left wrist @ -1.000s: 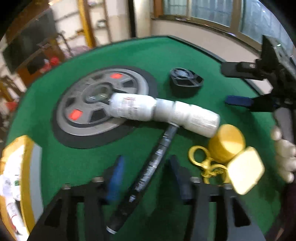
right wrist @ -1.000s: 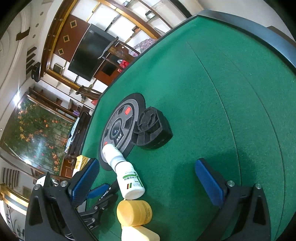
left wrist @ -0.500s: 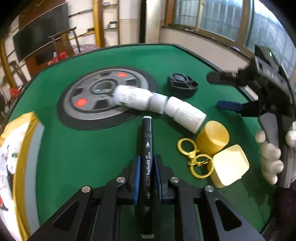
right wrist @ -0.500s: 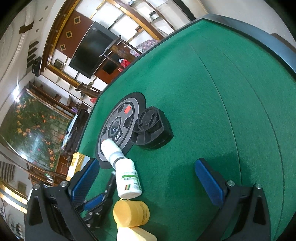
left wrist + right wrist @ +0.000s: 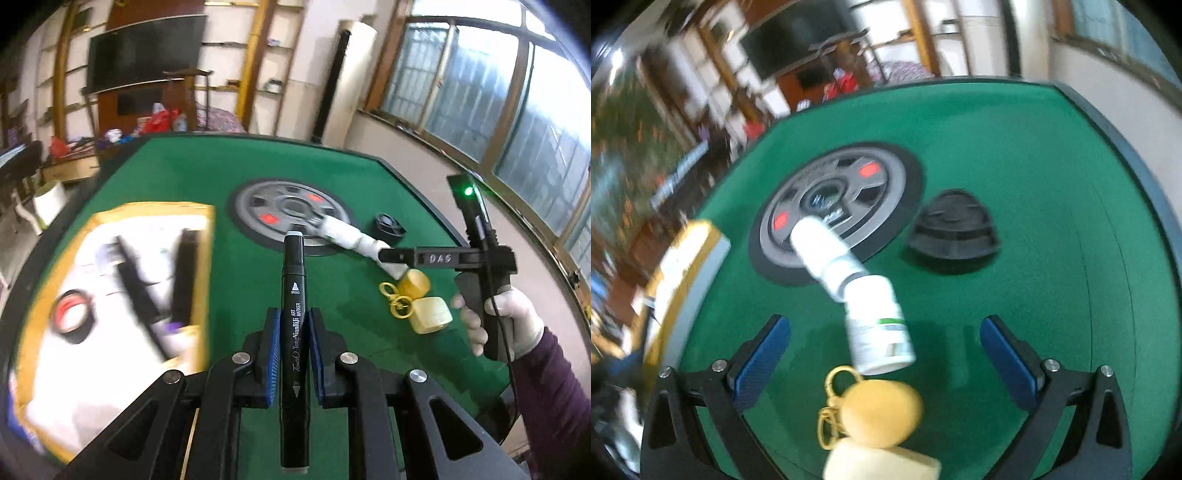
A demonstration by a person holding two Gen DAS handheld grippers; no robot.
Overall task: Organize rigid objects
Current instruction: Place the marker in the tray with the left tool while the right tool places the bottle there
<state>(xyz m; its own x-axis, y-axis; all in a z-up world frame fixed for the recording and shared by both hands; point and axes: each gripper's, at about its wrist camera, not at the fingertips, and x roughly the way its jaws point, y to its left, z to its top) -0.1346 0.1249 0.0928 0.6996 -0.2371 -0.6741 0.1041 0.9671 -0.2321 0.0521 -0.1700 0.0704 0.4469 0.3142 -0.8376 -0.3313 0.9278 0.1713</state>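
My left tool is clamped on the black art marker, lifted off the green table beside the yellow-rimmed tray, likely its destination. My right tool stands apart, straddling the nearer white bottle, probably next.

I am seeing two white plastic bottles, two yellow cylindrical containers, one black art marker, one black ribbed cap, one gold ring clasp and one grey wheel-shaped disc.
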